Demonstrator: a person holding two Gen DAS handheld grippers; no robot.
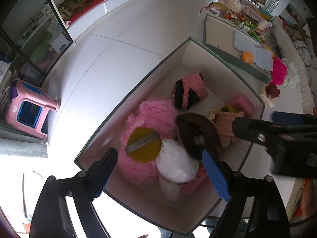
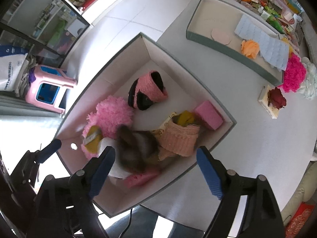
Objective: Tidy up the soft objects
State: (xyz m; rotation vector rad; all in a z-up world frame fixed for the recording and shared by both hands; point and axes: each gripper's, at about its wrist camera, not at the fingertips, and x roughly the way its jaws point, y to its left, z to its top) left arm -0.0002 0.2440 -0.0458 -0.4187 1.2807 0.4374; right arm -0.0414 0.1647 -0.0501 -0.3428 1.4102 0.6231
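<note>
White table, two boxes.

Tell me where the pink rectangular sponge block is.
The pink rectangular sponge block lies inside the grey-rimmed white box, in its right-hand corner in the right wrist view, beside the peach knitted pouch.

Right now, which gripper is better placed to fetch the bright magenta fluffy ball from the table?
Probably right. The right gripper is open, empty, and on the side of the bright magenta fluffy ball; the left gripper is on the box's far side.
</note>
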